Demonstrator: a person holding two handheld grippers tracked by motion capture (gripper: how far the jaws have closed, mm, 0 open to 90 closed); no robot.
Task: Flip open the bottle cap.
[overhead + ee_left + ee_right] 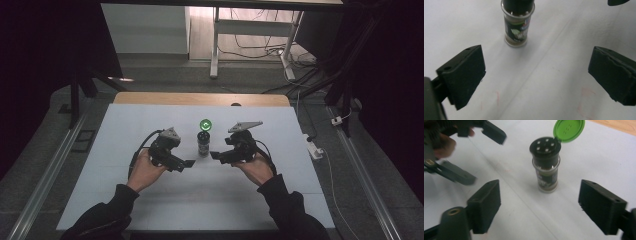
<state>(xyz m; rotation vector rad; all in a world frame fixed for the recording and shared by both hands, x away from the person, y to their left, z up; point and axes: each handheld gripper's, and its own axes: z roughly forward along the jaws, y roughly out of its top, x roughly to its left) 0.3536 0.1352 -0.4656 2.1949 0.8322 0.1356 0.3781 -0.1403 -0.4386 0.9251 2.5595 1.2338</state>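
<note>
Spice jar [203, 141] stood upright mid-table with its green lid [205, 124] flipped open, dead between left gripper [188, 164] and right gripper [215, 155], both spread wide and empty, each just beside it, right one marginally nearer.

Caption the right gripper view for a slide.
Open right tool faces an upright spice jar, green flip lid open.
</note>
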